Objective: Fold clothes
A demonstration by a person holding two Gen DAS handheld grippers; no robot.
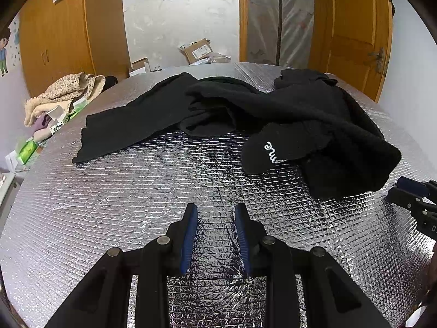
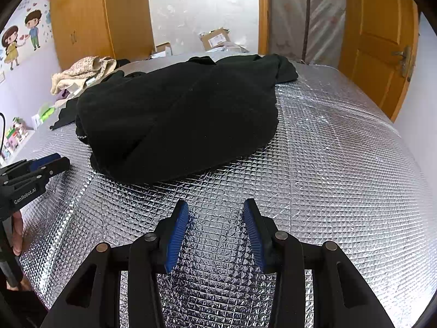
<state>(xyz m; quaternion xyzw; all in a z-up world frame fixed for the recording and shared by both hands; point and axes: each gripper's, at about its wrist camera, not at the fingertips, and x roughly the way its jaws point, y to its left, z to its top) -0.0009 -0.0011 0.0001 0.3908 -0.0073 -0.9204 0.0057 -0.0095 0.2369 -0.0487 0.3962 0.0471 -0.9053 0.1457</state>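
A black fleece garment (image 1: 273,114) lies crumpled across the far half of a silver foil-covered surface (image 1: 153,191), one sleeve stretched out to the left and a cuff with white lettering (image 1: 273,151) folded forward. In the right wrist view the same black garment (image 2: 177,120) is a rounded heap. My left gripper (image 1: 215,213) hovers over bare foil in front of the garment, open with nothing between its blue pads. My right gripper (image 2: 215,209) is also open and empty, just short of the garment's near edge. Each gripper shows at the other view's side: the right gripper (image 1: 409,194), the left gripper (image 2: 49,168).
A beige floral cloth (image 1: 65,93) and small boxes (image 1: 58,121) lie off the surface's left edge. Wooden wardrobe (image 1: 54,41) at the back left, wooden door (image 1: 355,35) at the right, cardboard boxes (image 1: 198,50) on the floor behind. A hand (image 2: 17,232) shows at the left.
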